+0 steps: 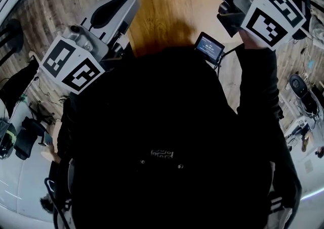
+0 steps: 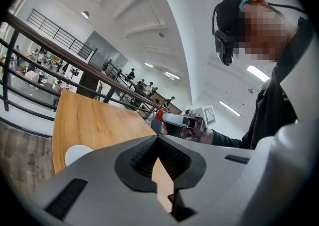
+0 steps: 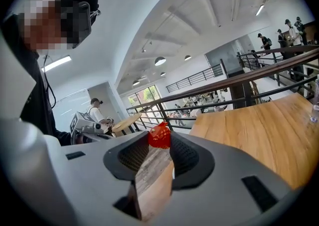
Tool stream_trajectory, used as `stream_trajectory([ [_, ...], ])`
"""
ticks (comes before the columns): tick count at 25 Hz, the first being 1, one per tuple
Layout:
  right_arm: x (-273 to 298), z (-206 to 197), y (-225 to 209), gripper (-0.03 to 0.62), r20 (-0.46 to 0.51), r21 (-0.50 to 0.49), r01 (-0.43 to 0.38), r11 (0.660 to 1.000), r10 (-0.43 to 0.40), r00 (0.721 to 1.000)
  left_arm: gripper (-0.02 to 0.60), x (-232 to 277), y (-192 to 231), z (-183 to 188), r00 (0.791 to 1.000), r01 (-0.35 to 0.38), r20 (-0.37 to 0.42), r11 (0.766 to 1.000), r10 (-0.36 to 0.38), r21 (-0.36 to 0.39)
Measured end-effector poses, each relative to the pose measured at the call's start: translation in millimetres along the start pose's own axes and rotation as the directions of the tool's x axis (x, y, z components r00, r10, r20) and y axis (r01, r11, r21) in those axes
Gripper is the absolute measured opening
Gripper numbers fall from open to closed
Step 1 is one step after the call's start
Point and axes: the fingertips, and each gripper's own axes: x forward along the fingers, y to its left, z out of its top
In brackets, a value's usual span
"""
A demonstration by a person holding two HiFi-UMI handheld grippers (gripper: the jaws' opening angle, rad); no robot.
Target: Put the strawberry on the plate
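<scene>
Clearly, strawberry (image 3: pixel 160 134) gripped, jaws of right gripper (image 3: pixel 159 138)

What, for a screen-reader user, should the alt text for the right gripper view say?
The right gripper is shut on a red strawberry at its tips, with a wooden table to its right. A dark railing runs behind the table, under a high white ceiling.

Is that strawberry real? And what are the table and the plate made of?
The strawberry looks like plastic: an even bright red with a bumpy, faceted surface, though I can't be sure. The table looks like wood, smooth and matte, with grain lines showing. The plate is plain white and smooth: ceramic or plastic, too small to tell.
</scene>
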Motion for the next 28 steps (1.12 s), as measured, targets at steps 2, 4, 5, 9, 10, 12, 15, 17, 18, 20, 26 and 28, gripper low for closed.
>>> stream_trajectory([
  [2,5.0,-1.4,3.4,0.144,-0.014,-0.009,-0.003,1.000,0.003,1.000,0.000,-5.8,-5.6,0.0,1.000,0.024,0.017,1.000,-0.024,0.014],
  [4,11.8,-5.8,3.2,0.144,-0.032,-0.021,-0.003,1.000,0.002,0.999,0.000,-9.6,-6.8,-1.6,0.999,0.039,0.031,0.999,-0.039,0.013],
  [5,15.5,-8.6,2.4,0.144,-0.041,-0.026,-0.005,1.000,0.004,0.999,0.000,-10.8,-4.9,-3.4,0.999,0.035,0.035,0.999,-0.035,0.007],
  [9,27.2,-16.6,-0.5,0.144,-0.078,-0.044,-0.009,0.999,0.006,0.997,0.000,-15.5,4.8,-10.7,0.999,0.002,0.038,1.000,-0.001,-0.023],
  [10,29.5,-17.1,-0.4,0.144,-0.086,-0.048,-0.013,0.999,0.009,0.996,0.000,-17.0,6.0,-11.2,0.999,-0.005,0.041,1.000,0.006,-0.030],
  [12,33.4,-18.3,0.2,0.144,-0.098,-0.049,-0.025,0.998,0.020,0.995,0.000,-19.7,7.8,-12.3,0.999,-0.020,0.048,0.999,0.022,-0.043],
  [15,39.7,-21.8,-1.7,0.144,-0.114,-0.049,-0.034,0.998,0.028,0.993,0.000,-22.1,11.9,-14.5,0.998,-0.037,0.054,0.998,0.040,-0.053],
  [17,45.9,-23.5,-4.0,0.144,-0.125,-0.049,-0.036,0.998,0.030,0.992,0.000,-24.0,16.2,-15.1,0.997,-0.044,0.057,0.997,0.047,-0.059],
  [18,48.8,-24.2,-4.9,0.144,-0.129,-0.050,-0.037,0.998,0.031,0.991,0.000,-24.8,17.9,-15.4,0.997,-0.045,0.059,0.997,0.049,-0.062],
  [20,51.8,-26.9,-6.8,0.144,-0.138,-0.051,-0.040,0.998,0.033,0.990,0.000,-25.0,19.1,-17.5,0.997,-0.049,0.063,0.996,0.053,-0.070],
  [26,56.4,-36.2,-12.5,0.144,-0.164,-0.059,-0.049,0.997,0.039,0.986,0.000,-23.7,19.6,-25.4,0.995,-0.068,0.061,0.995,0.073,-0.078],
  [28,57.9,-36.5,-14.4,0.144,-0.172,-0.061,-0.047,0.997,0.036,0.985,0.000,-23.8,19.9,-26.3,0.995,-0.075,0.060,0.994,0.080,-0.083],
])
